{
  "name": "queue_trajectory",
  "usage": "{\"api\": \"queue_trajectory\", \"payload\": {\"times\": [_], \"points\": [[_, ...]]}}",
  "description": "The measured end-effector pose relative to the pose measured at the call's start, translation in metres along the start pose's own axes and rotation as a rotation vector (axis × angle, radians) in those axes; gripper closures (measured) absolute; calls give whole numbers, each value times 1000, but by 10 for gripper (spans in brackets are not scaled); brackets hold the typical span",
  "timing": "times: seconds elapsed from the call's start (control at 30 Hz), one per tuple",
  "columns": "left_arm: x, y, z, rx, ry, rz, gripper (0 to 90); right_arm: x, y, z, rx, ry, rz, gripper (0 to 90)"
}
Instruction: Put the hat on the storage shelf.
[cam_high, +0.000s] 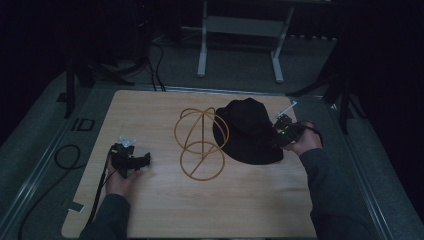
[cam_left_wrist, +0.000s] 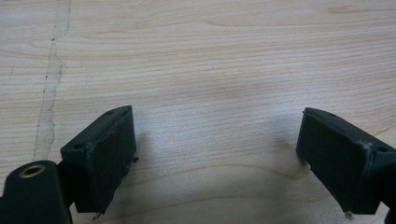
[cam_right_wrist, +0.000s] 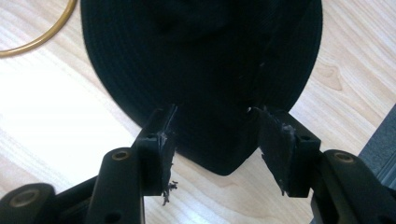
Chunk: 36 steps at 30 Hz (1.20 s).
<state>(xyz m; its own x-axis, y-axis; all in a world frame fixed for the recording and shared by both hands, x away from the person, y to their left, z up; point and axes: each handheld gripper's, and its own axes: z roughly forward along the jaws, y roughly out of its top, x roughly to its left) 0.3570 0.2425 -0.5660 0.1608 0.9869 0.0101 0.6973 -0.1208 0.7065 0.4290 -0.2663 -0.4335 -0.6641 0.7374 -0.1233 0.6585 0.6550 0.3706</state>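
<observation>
Black brimmed hat: lies right of centre on the wooden table, beside a brass-coloured wire stand.
Right gripper: jaws apart, straddling the brim edge, apparently not yet closed.
Advice: seat the brim deep between the pads before closing.
Left gripper: jaws wide apart over bare wood.
Room: dim; cables on grey floor.

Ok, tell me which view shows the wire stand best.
The high view: the whole gold wire stand shows there, standing on the table beside the black hat. The right gripper view catches just one curved piece of it at its top left corner.
</observation>
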Motion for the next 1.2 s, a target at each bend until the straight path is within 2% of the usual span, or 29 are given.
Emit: {"api": "queue_trajectory", "payload": {"times": [0.3,0.5,0.93,1.03,1.2], "points": [[0,0,0,0,-2,4,123,-8,16,4,35,20,-5,409],[0,0,0,1,-6,7,123,-12,28,11,51,34,-11,406],[0,0,0,1,-9,9,122,-20,51,24,134,77,-22,434],[0,0,0,1,-9,9,123,-19,55,28,154,80,-26,402],[0,0,0,0,-9,9,123,-18,63,33,186,68,-31,281]]}}
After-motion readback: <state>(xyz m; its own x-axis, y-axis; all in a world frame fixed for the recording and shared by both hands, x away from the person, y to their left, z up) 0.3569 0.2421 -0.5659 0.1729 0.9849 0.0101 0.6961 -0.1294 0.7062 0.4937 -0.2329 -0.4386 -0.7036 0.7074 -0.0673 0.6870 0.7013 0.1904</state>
